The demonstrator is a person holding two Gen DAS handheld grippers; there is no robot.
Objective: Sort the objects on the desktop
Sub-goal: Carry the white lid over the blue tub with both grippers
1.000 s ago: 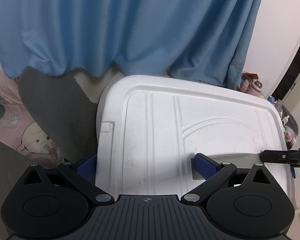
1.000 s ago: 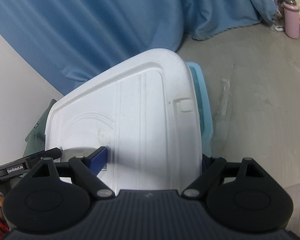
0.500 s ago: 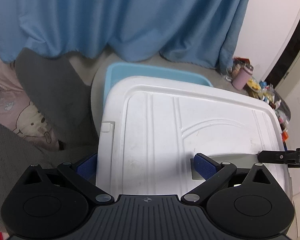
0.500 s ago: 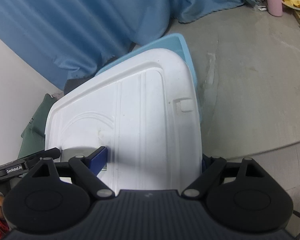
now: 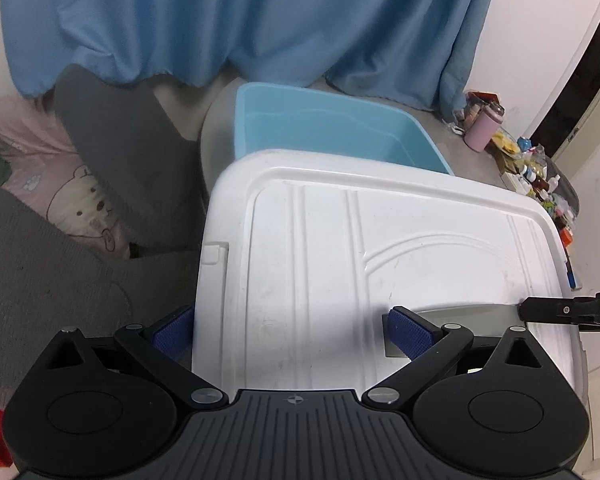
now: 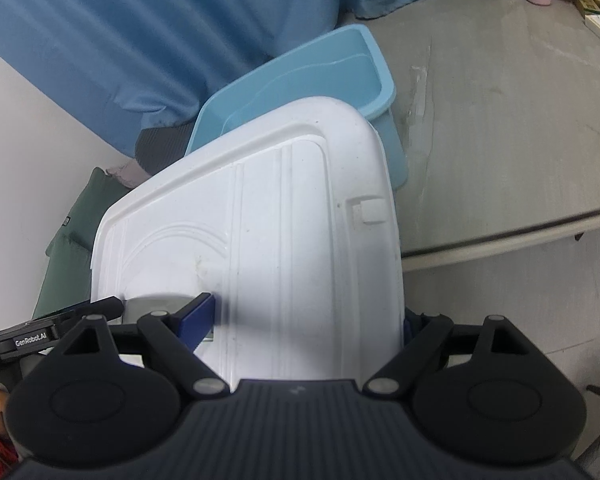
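While the white lid (image 5: 380, 264) sits above the blue bin (image 5: 332, 132), left gripper (image 5: 290, 330) and right gripper (image 6: 306, 320), jaws wide, each clamp an opposite lid edge

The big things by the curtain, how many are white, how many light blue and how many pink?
White: 1, the lid held by the left tool and right tool.
Light blue: 1, the tub.
Pink: 1, the bottle.
Total: 3.
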